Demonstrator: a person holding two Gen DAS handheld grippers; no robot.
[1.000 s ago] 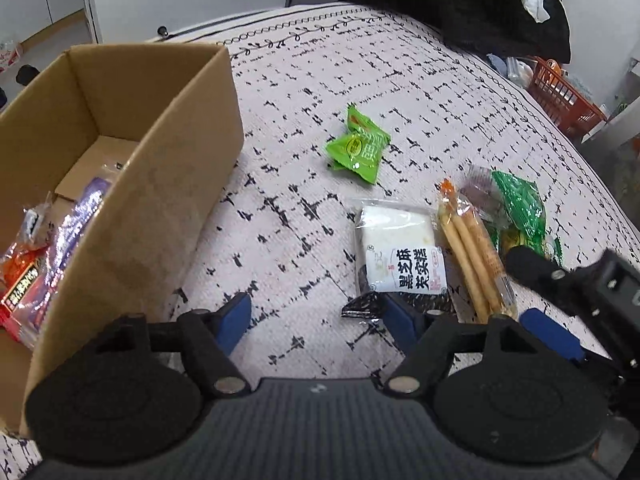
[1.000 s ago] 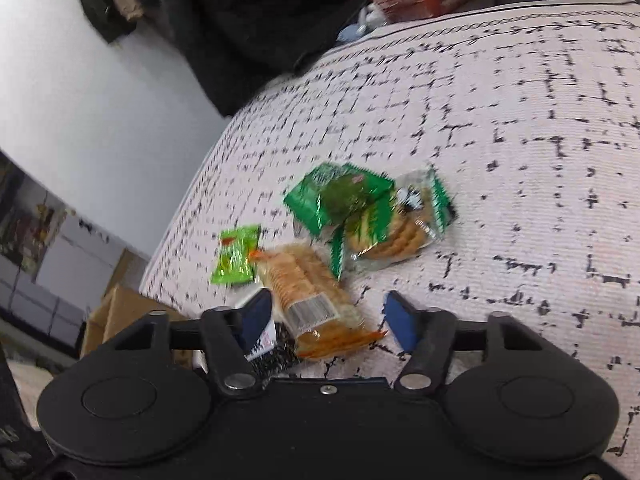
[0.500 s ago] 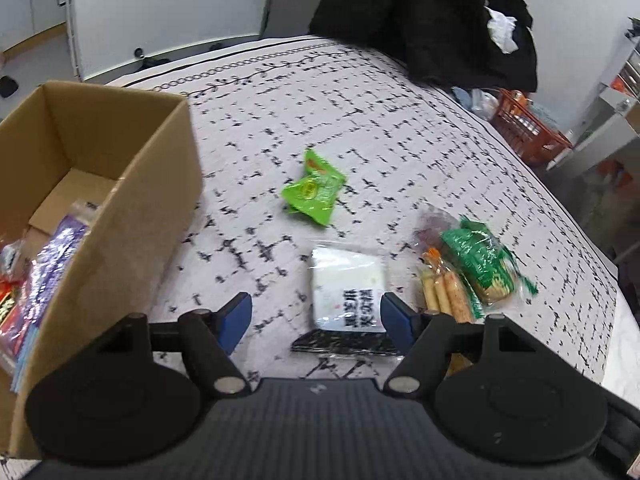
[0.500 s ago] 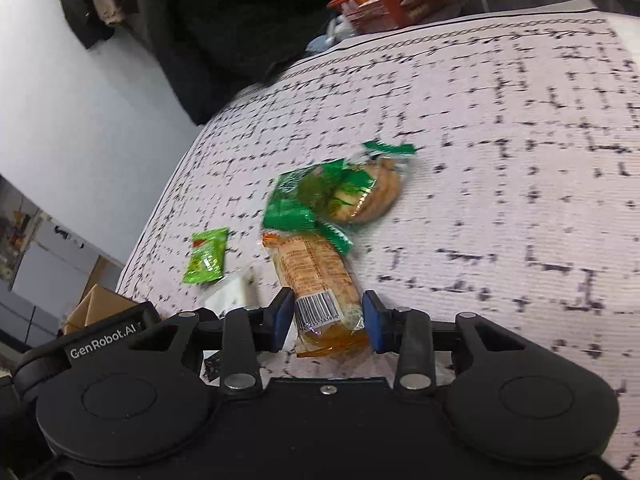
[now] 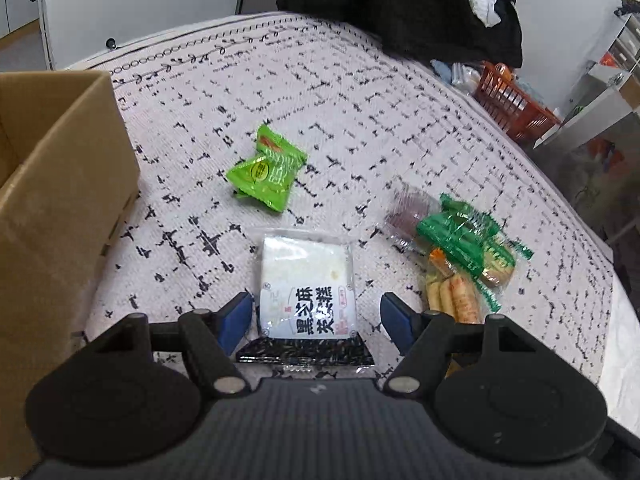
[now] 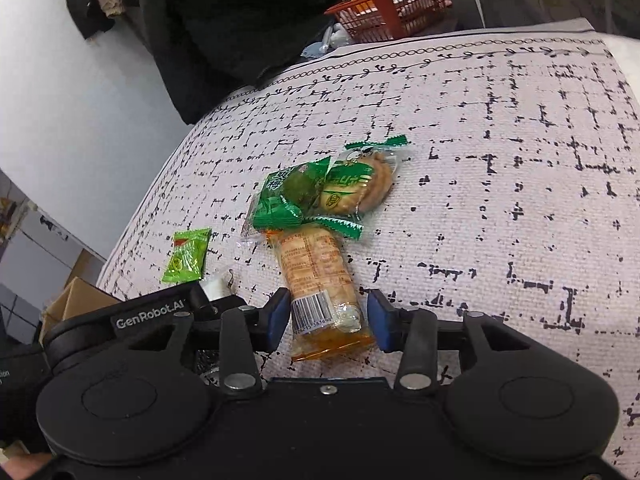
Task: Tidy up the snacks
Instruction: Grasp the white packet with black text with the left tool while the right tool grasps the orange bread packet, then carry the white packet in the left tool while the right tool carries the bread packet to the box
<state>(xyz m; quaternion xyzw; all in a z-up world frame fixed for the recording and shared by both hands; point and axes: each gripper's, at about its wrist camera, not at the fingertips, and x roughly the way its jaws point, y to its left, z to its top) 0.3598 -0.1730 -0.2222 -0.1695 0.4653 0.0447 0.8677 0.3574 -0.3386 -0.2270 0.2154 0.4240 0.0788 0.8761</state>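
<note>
Right hand-held gripper (image 6: 327, 316) sits low over the table (image 6: 500, 184), and I see its blue fingers on either side of the orange cracker pack (image 6: 318, 280), at the barcode end. The left pad looks pressed to the wrapper while a sliver of gap shows at the right pad, so I cannot tell whether it has truly clamped the pack or only brackets it. The pack's far end is tucked under the green biscuit packets (image 6: 320, 192), which lie overlapping on the patterned cloth.

My left hand-held gripper (image 5: 316, 316) is spread wide, holding nothing, its fingers straddling the near end of the white sesame cake packet (image 5: 306, 284), with clear space on both sides. That packet lies flat on the table, printed label facing up and a dark strip at its near edge. Beyond it, well apart, the light green snack pouch (image 5: 268, 172) lies by itself. To the right I see the same green packets and the cracker sticks in the left view. The cardboard box (image 5: 60, 184) stands at the left edge of the table, its open top only partly in view. Off the far side sit an orange basket (image 5: 512, 108) and a heap of black clothing (image 5: 400, 0).
</note>
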